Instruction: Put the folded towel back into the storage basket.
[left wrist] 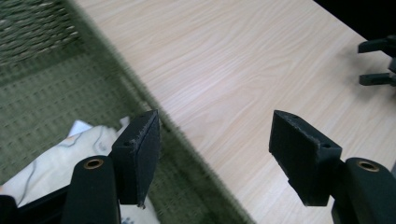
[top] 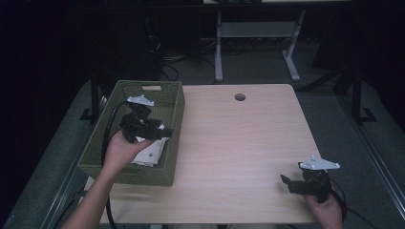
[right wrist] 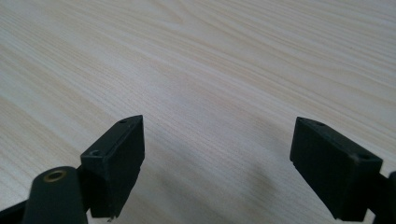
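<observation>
A green woven basket [top: 172, 102] stands on the left side of the light wooden table [top: 239, 143]. A white cloth [top: 152, 155] lies inside it, also seen as the pale cloth [left wrist: 51, 158] in the left gripper view. My left gripper [top: 162, 132] hovers over the basket's right rim, jaws open and empty; in its own view the left gripper [left wrist: 215, 154] straddles the basket rim [left wrist: 187, 149]. My right gripper [top: 285, 182] rests low near the table's front right corner, open with nothing in it. The right gripper [right wrist: 217, 163] faces bare wood [right wrist: 210, 70].
A round cable hole [top: 239, 97] sits near the table's far edge. A desk frame with white legs [top: 218, 47] and cables stand on the dark floor behind. The right gripper's jaws show far off [left wrist: 376, 60] in the left gripper view.
</observation>
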Demonstrator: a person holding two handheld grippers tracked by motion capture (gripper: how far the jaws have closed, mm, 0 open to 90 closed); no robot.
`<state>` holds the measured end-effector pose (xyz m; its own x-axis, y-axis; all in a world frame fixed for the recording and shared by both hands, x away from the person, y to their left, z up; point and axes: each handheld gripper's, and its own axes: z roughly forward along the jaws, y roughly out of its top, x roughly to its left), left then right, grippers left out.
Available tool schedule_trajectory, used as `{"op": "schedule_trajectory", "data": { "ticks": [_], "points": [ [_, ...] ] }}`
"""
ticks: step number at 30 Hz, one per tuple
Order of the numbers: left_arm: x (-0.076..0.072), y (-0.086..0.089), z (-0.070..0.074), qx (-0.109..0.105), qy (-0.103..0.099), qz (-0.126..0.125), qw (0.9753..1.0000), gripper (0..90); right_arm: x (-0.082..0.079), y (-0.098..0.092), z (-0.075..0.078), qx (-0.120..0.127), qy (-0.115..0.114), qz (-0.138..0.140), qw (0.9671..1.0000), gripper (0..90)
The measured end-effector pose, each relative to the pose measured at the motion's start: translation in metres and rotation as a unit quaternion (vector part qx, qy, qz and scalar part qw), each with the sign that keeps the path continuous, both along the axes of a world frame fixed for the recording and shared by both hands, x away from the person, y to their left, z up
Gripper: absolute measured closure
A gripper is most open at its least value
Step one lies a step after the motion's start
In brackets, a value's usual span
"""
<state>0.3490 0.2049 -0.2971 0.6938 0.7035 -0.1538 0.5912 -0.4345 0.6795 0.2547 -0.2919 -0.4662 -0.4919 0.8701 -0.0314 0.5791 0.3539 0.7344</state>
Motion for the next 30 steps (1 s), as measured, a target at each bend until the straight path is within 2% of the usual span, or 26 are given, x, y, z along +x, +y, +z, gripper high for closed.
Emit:
{"op": "schedule_trajectory", "data": {
  "ticks": [16, 21, 30],
  "points": [
    [-0.002, -0.047, -0.003, -0.006, 0.001, -0.045, 0.9990, 33.4, -0.001, -0.001, 0.001, 0.001, -0.002, -0.001, 1.0000, 17.5],
    [-0.002, -0.060, -0.007, -0.016, 0.004, -0.051, 0.9985, 33.3, -0.001, -0.001, 0.002, 0.001, -0.002, 0.001, 1.0000, 17.5],
    [-0.002, -0.081, -0.016, -0.017, 0.009, -0.060, 0.9980, 32.0, -0.001, -0.002, 0.002, 0.001, -0.004, 0.001, 1.0000, 17.5]
  ]
}}
